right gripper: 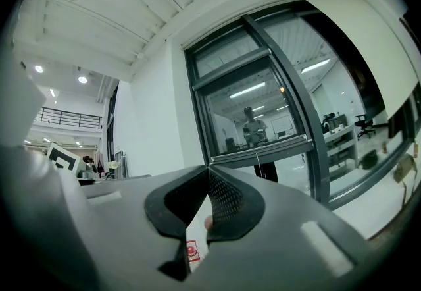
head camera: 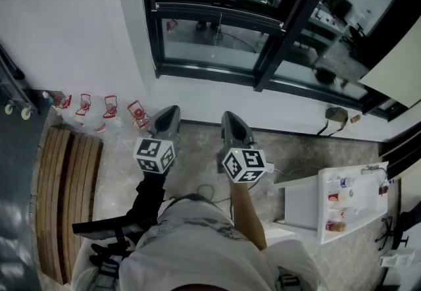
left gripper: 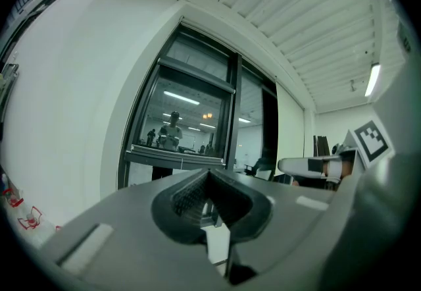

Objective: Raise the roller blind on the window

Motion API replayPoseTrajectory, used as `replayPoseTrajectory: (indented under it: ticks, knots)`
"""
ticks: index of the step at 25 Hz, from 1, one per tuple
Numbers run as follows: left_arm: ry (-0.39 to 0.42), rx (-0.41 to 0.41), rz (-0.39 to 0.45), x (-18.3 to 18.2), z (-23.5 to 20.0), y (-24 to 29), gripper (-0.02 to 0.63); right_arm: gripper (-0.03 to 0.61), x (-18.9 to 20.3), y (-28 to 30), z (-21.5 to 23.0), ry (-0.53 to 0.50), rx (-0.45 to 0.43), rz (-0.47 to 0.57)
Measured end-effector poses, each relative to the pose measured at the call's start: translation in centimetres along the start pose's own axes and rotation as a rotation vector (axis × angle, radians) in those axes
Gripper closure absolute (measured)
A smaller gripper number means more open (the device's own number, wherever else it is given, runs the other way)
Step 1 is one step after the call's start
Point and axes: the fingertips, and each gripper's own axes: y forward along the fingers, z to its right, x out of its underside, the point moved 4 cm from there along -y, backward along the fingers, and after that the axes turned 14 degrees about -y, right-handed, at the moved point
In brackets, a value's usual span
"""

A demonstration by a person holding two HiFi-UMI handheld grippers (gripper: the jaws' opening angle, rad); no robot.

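The dark-framed window [head camera: 217, 33] fills the wall ahead, and a thin cord [head camera: 220, 25] hangs in front of its glass below a horizontal bar [head camera: 217, 14]. That cord [right gripper: 260, 166] also shows in the right gripper view. A pale blind sheet [head camera: 395, 66] covers part of the window section further right. My left gripper [head camera: 168, 113] and right gripper [head camera: 229, 116] are held side by side over the floor, short of the window and touching nothing. Both point at it. The left gripper [left gripper: 209, 174] is shut with nothing in it, and so is the right gripper [right gripper: 208, 168].
A slatted wooden bench [head camera: 66, 197] stands at the left. Several red-labelled bottles [head camera: 108, 108] line the wall base. At the right is a white table [head camera: 309, 201] carrying small items. A bag [head camera: 337, 114] and a cable lie under the sill.
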Motion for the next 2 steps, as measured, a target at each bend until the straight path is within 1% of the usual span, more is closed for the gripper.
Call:
replayPoseTrajectory:
  ticks: [2]
  knots:
    - [-0.001,0.0,0.0,0.0,-0.06,-0.07,0.618,0.58,0.05,0.01,-0.14,0.002,-0.001,-0.001]
